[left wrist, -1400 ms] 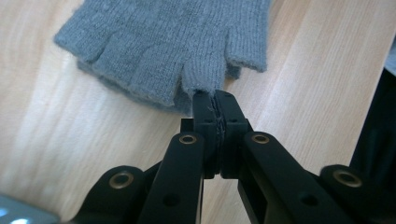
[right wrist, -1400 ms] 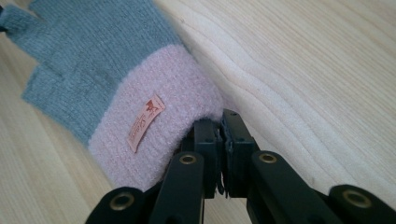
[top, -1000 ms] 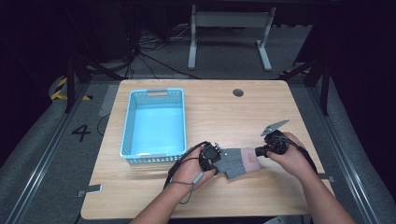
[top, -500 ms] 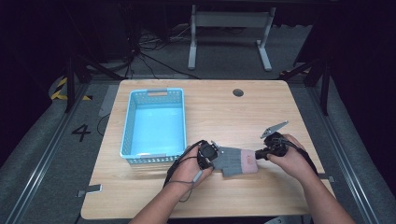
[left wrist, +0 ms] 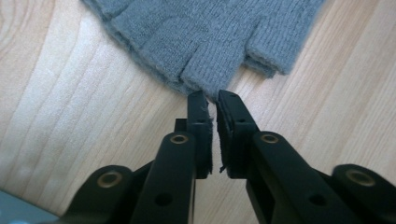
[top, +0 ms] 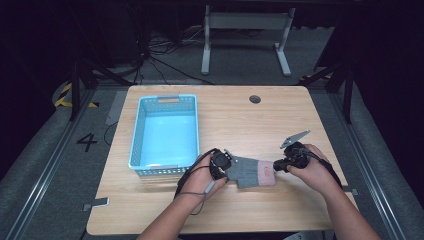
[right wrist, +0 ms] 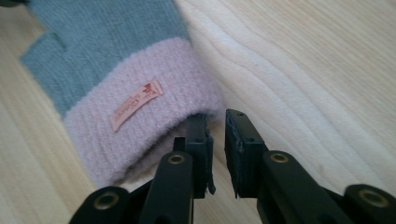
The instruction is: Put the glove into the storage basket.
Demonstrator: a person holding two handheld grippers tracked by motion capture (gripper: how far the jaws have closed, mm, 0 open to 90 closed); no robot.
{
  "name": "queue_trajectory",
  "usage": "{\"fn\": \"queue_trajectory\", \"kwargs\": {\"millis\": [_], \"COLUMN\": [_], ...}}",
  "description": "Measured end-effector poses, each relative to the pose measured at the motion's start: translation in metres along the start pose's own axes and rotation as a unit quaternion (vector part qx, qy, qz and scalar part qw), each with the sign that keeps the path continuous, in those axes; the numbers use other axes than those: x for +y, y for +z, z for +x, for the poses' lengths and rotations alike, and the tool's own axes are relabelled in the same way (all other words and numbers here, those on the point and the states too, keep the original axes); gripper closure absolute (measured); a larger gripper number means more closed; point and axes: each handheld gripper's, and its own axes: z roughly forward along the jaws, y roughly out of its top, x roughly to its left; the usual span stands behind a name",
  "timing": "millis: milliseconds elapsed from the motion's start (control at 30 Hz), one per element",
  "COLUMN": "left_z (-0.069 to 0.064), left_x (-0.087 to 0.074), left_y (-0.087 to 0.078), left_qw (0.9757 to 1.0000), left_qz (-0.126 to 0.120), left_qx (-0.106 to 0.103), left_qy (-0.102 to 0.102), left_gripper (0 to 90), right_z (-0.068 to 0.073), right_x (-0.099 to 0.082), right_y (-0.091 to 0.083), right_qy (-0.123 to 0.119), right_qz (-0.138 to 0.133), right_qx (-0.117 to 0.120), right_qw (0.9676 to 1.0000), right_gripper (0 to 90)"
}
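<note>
Wooden table [top: 240, 120] carries the grey fingerless glove [top: 250, 172], laid flat between both tools. Left gripper [left wrist: 211, 100] has just been opening narrowly off the fingertip edge; right gripper [right wrist: 217, 123], slightly parted, likewise off the pink cuff [right wrist: 140, 135]. Both should be withdrawn level, without snagging.

Both forearms enter from the near table edge. The left gripper [top: 226, 165] sits at the finger end of the glove [top: 252, 172], the right gripper [top: 281, 164] at its cuff end. Both pairs of jaws have just been opening; narrow gaps show, nothing pinched.
</note>
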Motion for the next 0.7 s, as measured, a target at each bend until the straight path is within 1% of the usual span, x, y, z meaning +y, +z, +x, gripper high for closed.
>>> {"fn": "queue_trajectory", "kwargs": {"millis": [100,133,167,200,233,267,333,367,400,433,467,500,533,567,600,633,667,700], "left_z": [0.000,-0.001,-0.001,-0.001,-0.001,-0.001,-0.001,-0.001,-0.001,-0.002,-0.004,-0.004,-0.005,-0.007,-0.010,-0.010,-0.011,-0.011], "left_x": [0.000,0.000,0.000,0.000,0.000,0.001,0.001,0.002,0.003,0.004,0.007,0.007,0.009,0.011,0.015,0.015,0.017,0.017], "left_y": [-0.003,-0.004,-0.006,-0.009,-0.009,-0.013,-0.014,-0.016,-0.017,-0.018,-0.020,-0.020,-0.020,-0.020,-0.021,-0.021,-0.022,-0.022], "left_qw": [1.0000,1.0000,1.0000,0.9999,0.9999,0.9997,0.9996,0.9995,0.9994,0.9992,0.9989,0.9989,0.9989,0.9988,0.9986,0.9986,0.9982,0.9982], "left_qz": [-0.004,-0.004,-0.006,-0.013,-0.013,-0.022,-0.025,-0.031,-0.034,-0.039,-0.045,-0.045,-0.045,-0.046,-0.050,-0.050,-0.056,-0.056], "left_qx": [-0.003,-0.003,-0.006,-0.007,-0.007,-0.007,-0.007,-0.008,-0.008,-0.008,-0.010,-0.010,-0.014,-0.014,-0.009,-0.009,-0.004,-0.004], "left_qy": [0.000,0.000,0.001,-0.002,-0.002,-0.004,-0.005,-0.004,-0.004,-0.003,-0.002,-0.002,0.000,0.005,0.013,0.013,0.022,0.022], "left_gripper": [76.3,76.3,71.3,69.5,67.1,65.7,64.4,62.7,58.9,58.9,54.4,50.8,50.8,46.7,40.6,37.4,34.8,33.8], "right_z": [-0.002,-0.003,-0.006,-0.006,-0.006,-0.007,-0.008,-0.008,-0.009,-0.009,-0.010,-0.010,-0.010,-0.011,-0.011,-0.012,-0.012,-0.012], "right_x": [-0.001,-0.001,-0.003,-0.003,-0.004,-0.005,-0.005,-0.006,-0.008,-0.008,-0.010,-0.010,-0.011,-0.012,-0.015,-0.016,-0.017,-0.017], "right_y": [-0.001,-0.002,-0.006,-0.007,-0.008,-0.009,-0.010,-0.012,-0.014,-0.014,-0.016,-0.016,-0.018,-0.019,-0.021,-0.022,-0.023,-0.023], "right_qy": [0.003,0.005,0.009,0.010,0.010,0.008,0.010,0.013,0.018,0.018,0.021,0.021,0.026,0.029,0.034,0.035,0.038,0.038], "right_qz": [-0.003,-0.005,-0.006,-0.007,-0.008,-0.008,-0.009,-0.011,-0.013,-0.013,-0.015,-0.015,-0.015,-0.016,-0.017,-0.016,-0.016,-0.016], "right_qx": [-0.001,-0.002,-0.006,-0.008,-0.012,-0.014,-0.011,-0.009,-0.008,-0.008,-0.009,-0.009,-0.009,-0.010,-0.011,-0.010,-0.009,-0.009], "right_qw": [1.0000,1.0000,0.9999,0.9999,0.9998,0.9998,0.9998,0.9998,0.9997,0.9997,0.9996,0.9996,0.9995,0.9994,0.9992,0.9992,0.9991,0.9991], "right_gripper": [77.6,77.0,76.3,75.9,75.0,74.2,73.8,73.3,72.2,72.2,71.6,71.6,71.2,71.1,71.1,71.2,71.2,71.2]}}
